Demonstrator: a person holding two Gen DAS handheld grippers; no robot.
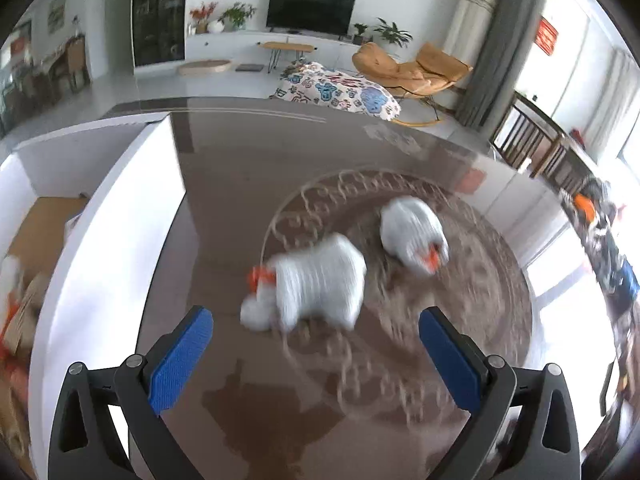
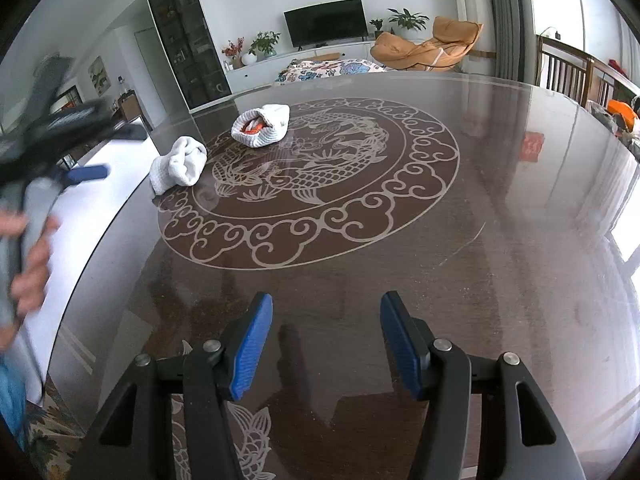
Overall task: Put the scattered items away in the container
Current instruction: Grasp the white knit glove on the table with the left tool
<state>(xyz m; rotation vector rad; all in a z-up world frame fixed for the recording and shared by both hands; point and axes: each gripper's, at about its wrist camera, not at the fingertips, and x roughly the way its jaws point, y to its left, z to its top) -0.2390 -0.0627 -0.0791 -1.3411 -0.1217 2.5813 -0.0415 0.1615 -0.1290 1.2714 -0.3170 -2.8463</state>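
Two rolled white knitted items with orange parts lie on the dark table. The nearer one (image 1: 320,284) (image 2: 178,166) is just ahead of my open, empty left gripper (image 1: 316,316). The farther one (image 1: 414,234) (image 2: 262,126) lies beyond it on the dragon pattern. A white box (image 1: 100,216) stands at the table's left edge, with cardboard and white and orange things inside. My right gripper (image 2: 326,308) is open and empty, low over the table's near part, far from both items. The left gripper's blue finger (image 2: 86,172) shows over the box in the right wrist view.
The dark glossy table (image 2: 480,240) carries a pale round dragon pattern. Clutter with orange items (image 1: 592,208) sits at the table's far right edge. Wooden chairs (image 2: 568,68) stand behind it. A living room with a TV and an armchair lies beyond.
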